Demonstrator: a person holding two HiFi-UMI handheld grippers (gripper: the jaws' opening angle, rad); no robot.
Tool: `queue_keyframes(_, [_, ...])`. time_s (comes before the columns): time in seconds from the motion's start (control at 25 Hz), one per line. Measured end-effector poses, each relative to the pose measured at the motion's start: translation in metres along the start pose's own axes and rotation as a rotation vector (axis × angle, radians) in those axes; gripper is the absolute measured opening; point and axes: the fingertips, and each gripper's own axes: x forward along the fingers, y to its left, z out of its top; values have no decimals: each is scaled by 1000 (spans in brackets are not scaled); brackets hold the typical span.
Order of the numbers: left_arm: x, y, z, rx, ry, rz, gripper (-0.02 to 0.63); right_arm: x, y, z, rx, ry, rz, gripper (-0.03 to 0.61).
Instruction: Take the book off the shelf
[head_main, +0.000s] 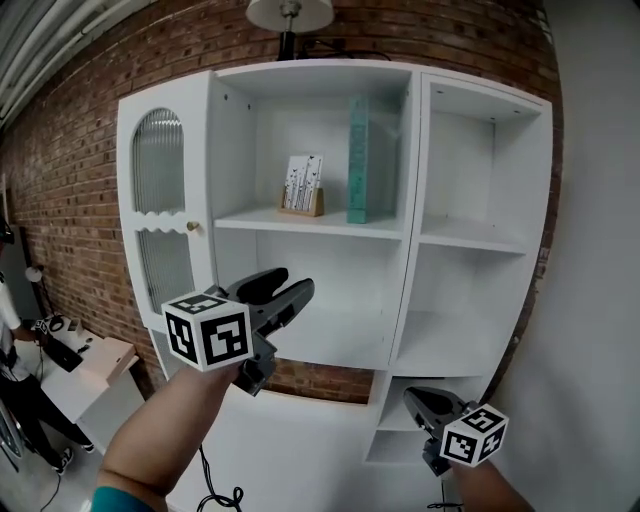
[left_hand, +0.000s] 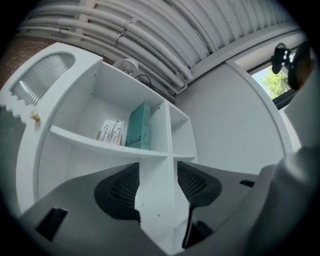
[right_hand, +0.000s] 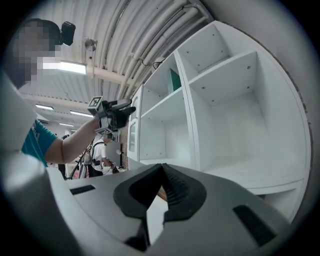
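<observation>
Nearest, the left claw (head_main: 286, 288) hovered with jaws wide and empty, well short of the shelf (head_main: 310, 223). The right claw (head_main: 425, 398) hung low, closed on nothing. The teal book (head_main: 357, 160) stood upright and unsupported on the upper board of the middle compartment. A glancing jaw could probably have toppled it or shoved it backward. The card stand (head_main: 303, 188) just beside it risked being knocked, and the divider (head_main: 413, 150) on its other side narrowed the approach.

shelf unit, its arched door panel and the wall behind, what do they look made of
Shelf unit: probably painted or laminated board; smooth matte white, flat panels. Door panel: likely ribbed glass; translucent vertical flutes. Wall: exposed red brick, mortar lines visible.
</observation>
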Motion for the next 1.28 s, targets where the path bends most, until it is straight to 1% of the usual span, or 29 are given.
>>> queue_keyframes(0.08, [19,-2,25,25,2,8,229,0,-3,15,-12,-11,-20,21])
queue_keyframes(0.2, [48,-4,56,80,28,26,236,0,-11,38,-33,-31,-58,21])
queue_keyframes(0.32, [76,0,77,89,57,44,253,1,-21,64,-63,-51,-97,21])
queue_keyframes(0.48, [112,11,95,97,95,100,268,4,-36,109,-128,-70,-151,21])
queue_keyframes(0.6, [136,16,104,114,113,138,279,4,-44,154,-158,-98,-180,21])
queue_keyframes(0.72, [157,16,110,107,130,154,296,2,-51,203,-167,-135,-211,21])
queue_keyframes(0.96, [193,17,108,114,166,198,314,0,-63,282,-172,-183,-254,21])
queue_keyframes(1.08, [206,28,106,112,172,246,316,-1,-69,305,-185,-190,-278,21])
queue_keyframes(1.28, [222,47,107,97,171,306,316,3,-76,319,-192,-179,-296,21])
